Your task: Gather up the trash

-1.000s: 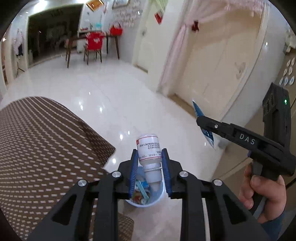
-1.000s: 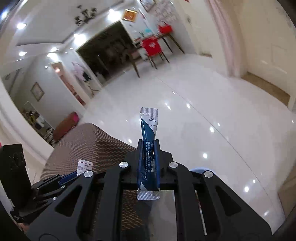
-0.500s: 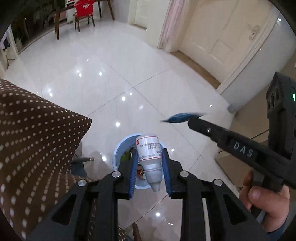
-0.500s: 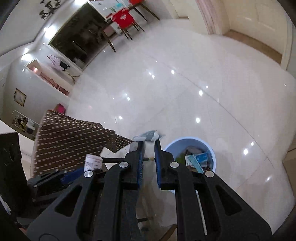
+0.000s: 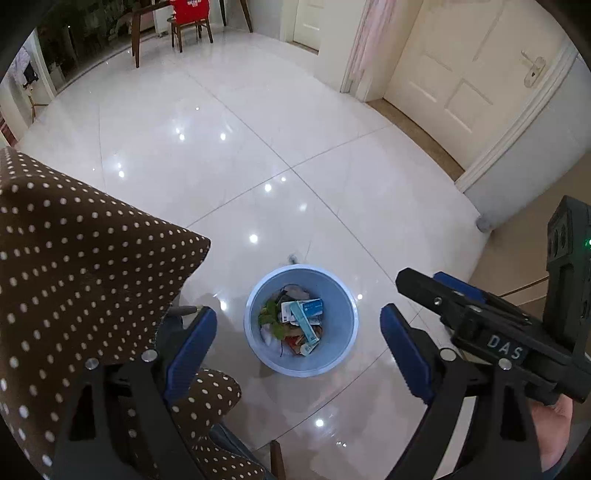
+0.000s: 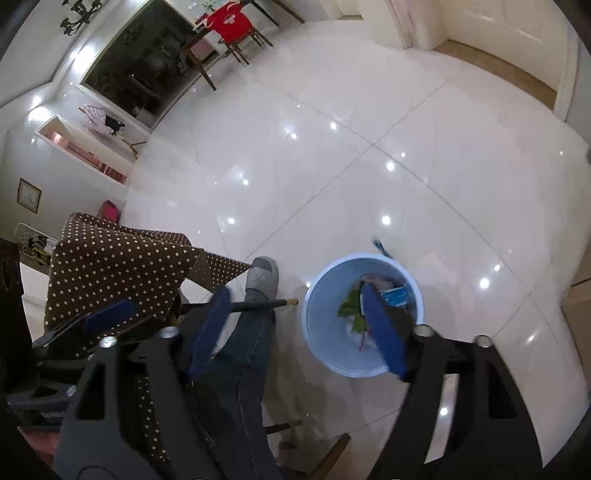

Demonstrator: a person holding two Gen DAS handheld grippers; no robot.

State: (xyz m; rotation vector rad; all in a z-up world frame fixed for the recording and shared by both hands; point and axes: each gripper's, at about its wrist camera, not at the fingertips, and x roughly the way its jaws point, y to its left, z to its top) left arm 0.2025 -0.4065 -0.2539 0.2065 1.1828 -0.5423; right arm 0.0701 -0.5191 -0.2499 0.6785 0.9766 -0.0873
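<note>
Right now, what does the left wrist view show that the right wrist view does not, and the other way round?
Only the left wrist view shows the white door with a handle and the hand that holds the right gripper.

Only the right wrist view shows a leg in jeans with a grey slipper, and a small dark blue thing on the floor just behind the bin.

Both show the light blue bin with trash inside, the dotted brown cloth, the red chair, and the left gripper. Both grippers' jaws are opening, with nothing between them.
</note>
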